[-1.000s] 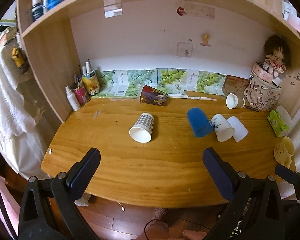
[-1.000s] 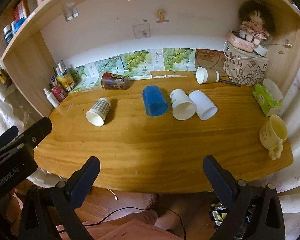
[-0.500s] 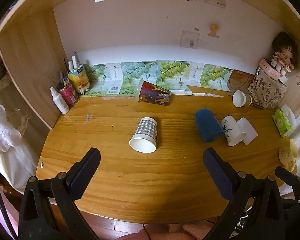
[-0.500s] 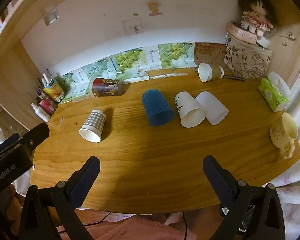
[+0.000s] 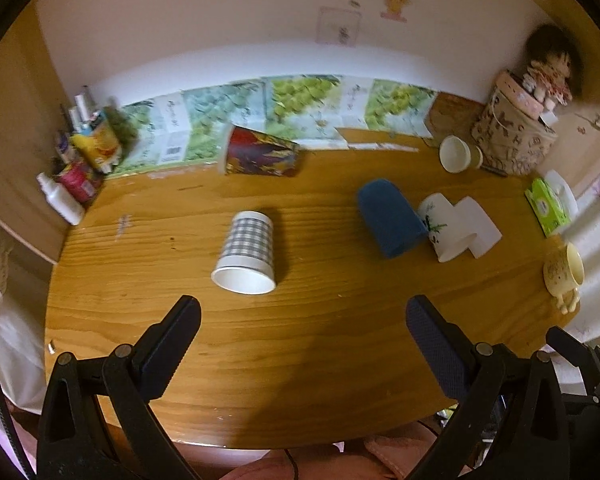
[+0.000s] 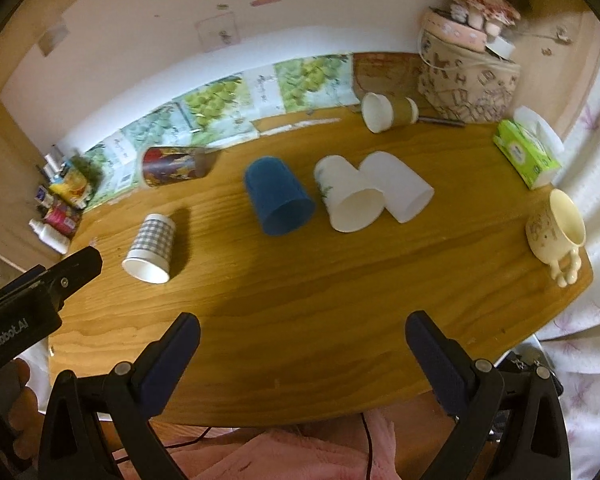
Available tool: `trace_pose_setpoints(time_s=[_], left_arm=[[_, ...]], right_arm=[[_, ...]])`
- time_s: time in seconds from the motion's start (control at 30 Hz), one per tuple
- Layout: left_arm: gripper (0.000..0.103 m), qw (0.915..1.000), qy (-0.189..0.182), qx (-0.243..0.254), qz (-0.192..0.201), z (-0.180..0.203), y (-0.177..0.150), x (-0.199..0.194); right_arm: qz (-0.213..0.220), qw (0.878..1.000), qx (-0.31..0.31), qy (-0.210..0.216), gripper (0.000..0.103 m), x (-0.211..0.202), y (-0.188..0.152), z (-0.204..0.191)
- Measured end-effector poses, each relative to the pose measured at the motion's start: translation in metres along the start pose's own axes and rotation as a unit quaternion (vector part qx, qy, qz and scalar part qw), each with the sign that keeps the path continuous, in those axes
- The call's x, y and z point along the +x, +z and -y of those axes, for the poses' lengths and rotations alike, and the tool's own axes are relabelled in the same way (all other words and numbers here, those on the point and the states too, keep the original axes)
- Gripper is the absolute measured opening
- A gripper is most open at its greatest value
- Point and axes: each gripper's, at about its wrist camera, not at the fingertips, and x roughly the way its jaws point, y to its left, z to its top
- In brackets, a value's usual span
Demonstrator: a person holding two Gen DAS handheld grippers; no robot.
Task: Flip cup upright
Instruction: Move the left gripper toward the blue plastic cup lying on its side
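Several cups lie on their sides on the wooden desk (image 5: 300,360). A grey checked paper cup (image 5: 247,252) lies mouth toward me, just ahead of my left gripper (image 5: 303,312), which is open and empty. It also shows in the right wrist view (image 6: 151,243). A blue cup (image 6: 278,196), a white printed cup (image 6: 346,196) and a plain white cup (image 6: 398,188) lie together ahead of my right gripper (image 6: 303,328), open and empty. A red patterned cup (image 5: 260,154) and a brown paper cup (image 6: 388,111) lie near the back wall.
A cream footed mug (image 6: 556,236) stands at the desk's right edge beside a green tissue pack (image 6: 526,152). A patterned bag with a doll (image 6: 468,76) fills the back right corner. Bottles and tubes (image 5: 80,164) crowd the back left corner. The left gripper's body (image 6: 32,300) shows at the right view's left edge.
Both grippers have moved forward and lower over the desk, so the cups appear larger and nearer. No cup has moved.
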Motion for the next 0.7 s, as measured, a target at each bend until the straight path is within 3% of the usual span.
trace_pose_setpoints(time_s=[0.17,0.4,0.7], left_arm=[[0.102,0.9996,-0.004,0.014,-0.022,0.013,0.006,0.014],[0.102,0.9984,-0.008,0.018,-0.053,0.035,0.018,0.027],[0.102,0.9969,0.023,-0.011,-0.075,0.072,0.042,0.040]], right_arm=[[-0.009,1.000,0.017,-0.003,0.103,0.007,0.003,0.015],[-0.013,0.999,0.039,0.026,0.103,0.012,0.014,0.041],[-0.017,0.999,0.000,0.046,0.102,0.020,0.043,0.075]])
